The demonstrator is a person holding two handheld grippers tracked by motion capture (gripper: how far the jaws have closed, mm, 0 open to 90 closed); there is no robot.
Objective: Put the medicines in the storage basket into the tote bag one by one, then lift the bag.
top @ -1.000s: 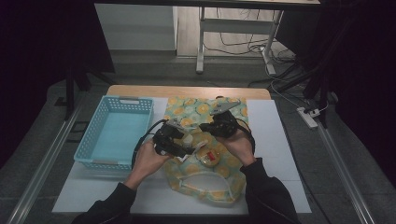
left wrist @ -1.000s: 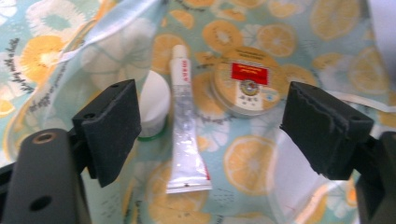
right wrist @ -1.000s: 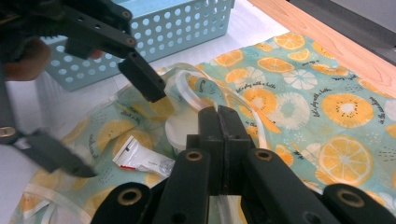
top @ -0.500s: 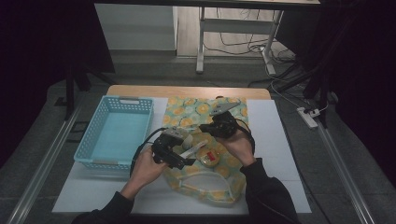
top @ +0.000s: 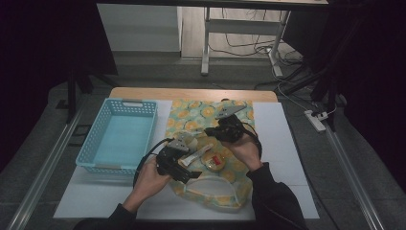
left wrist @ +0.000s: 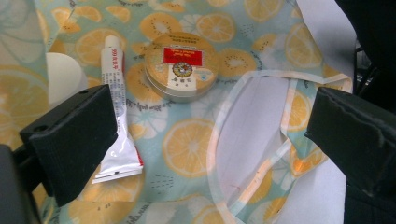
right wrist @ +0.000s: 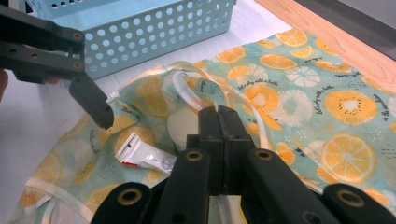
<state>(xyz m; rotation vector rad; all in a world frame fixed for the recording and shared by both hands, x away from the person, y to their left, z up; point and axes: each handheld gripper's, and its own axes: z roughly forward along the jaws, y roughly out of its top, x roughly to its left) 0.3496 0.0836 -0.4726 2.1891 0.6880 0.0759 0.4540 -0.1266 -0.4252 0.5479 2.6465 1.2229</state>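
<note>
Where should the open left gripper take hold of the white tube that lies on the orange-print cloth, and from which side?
Probably at the middle of the white tube, from above, with one jaw on each long side. It lies flat on the orange-print cloth, so only its long edges give a hold. The round tin lies apart from it, beside the cap end. The left gripper is open.

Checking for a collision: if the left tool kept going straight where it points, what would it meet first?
Probably the orange-slice printed fabric bag, lying between the open left tool's jaws; the white tube lies beside one jaw. Depth is unclear.
</note>
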